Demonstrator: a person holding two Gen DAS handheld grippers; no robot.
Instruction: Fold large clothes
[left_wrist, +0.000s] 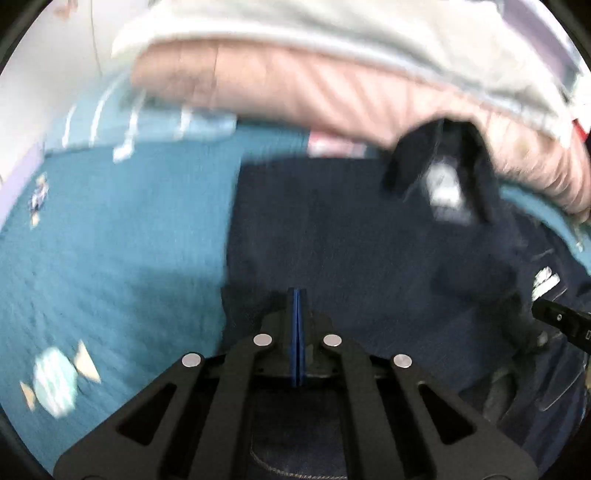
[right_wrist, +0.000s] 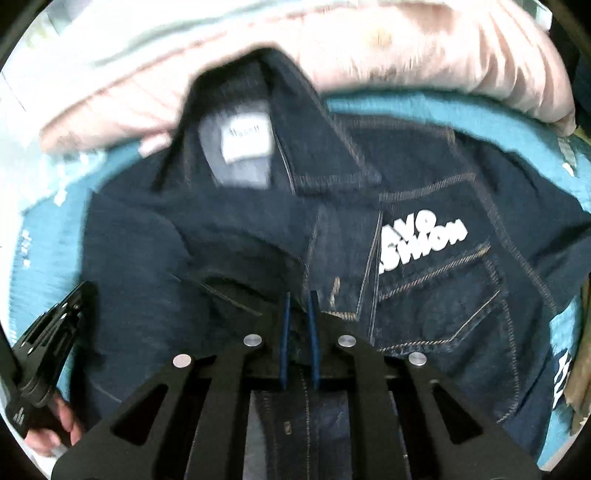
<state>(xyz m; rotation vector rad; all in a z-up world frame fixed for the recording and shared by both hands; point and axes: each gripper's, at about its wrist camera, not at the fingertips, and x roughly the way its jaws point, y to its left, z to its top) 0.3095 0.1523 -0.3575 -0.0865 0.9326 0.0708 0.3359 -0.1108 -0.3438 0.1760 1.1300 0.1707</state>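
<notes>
Dark blue denim jacket with white chest lettering and a white neck label, spread flat on a teal bedsheet below a pink quilted duvet. Left gripper: jaws fully closed at the jacket's left edge, blue pads meeting. Right gripper: jaws nearly closed, pinching a fold of denim near the placket.

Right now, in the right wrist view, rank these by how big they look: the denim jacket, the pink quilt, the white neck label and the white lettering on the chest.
1. denim jacket, fills most of the view
2. pink quilt
3. White lettering and neck label: too alike to rank.
</notes>
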